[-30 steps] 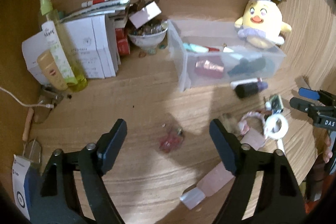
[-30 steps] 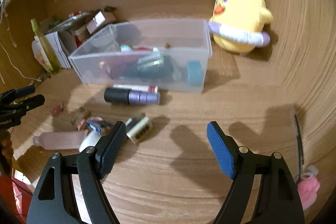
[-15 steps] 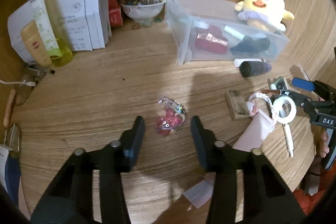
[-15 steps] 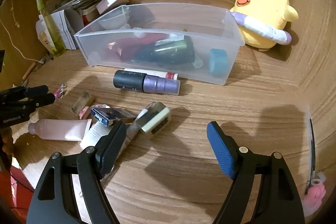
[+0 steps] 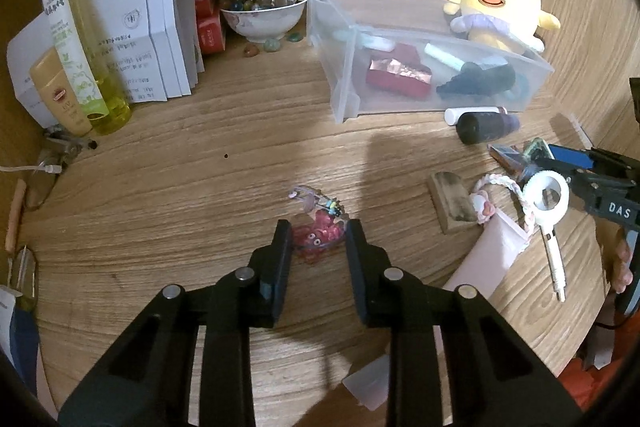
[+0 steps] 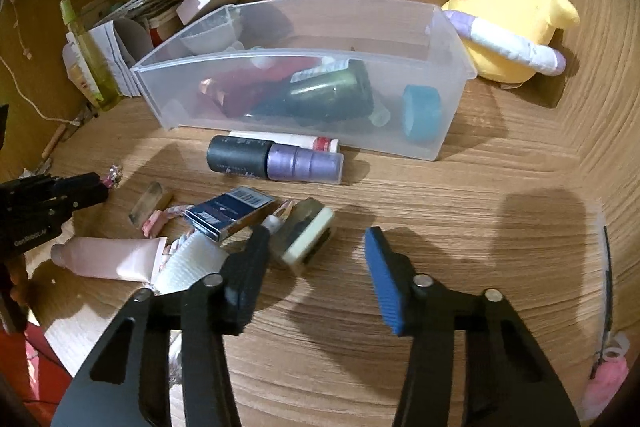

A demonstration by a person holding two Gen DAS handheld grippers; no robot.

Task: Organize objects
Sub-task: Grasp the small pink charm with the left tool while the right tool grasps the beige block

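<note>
My left gripper (image 5: 316,239) is down at the wooden table with its jaws narrowed around a small red charm (image 5: 318,237) with a clear beaded strap; whether the fingers touch it I cannot tell. My right gripper (image 6: 316,247) is open and empty, with a small cream and dark block (image 6: 306,239) between its jaws, close to the left finger. A clear plastic bin (image 6: 304,135) behind holds a dark bottle, a red box and a blue tape roll. A black and purple bottle (image 6: 276,159) lies in front of the bin.
Loose near the right gripper: a navy box (image 6: 228,211), a pink tube (image 6: 108,259), a white ribbed roll (image 6: 192,263). A yellow plush chick (image 5: 500,11) sits behind the bin. A bowl of marbles (image 5: 264,15), white papers (image 5: 136,39) and a green bottle (image 5: 76,43) stand at the back left.
My left gripper has dropped toward the red charm and narrowed its jaws around it. My right gripper has moved forward to the cream block and narrowed a little.
</note>
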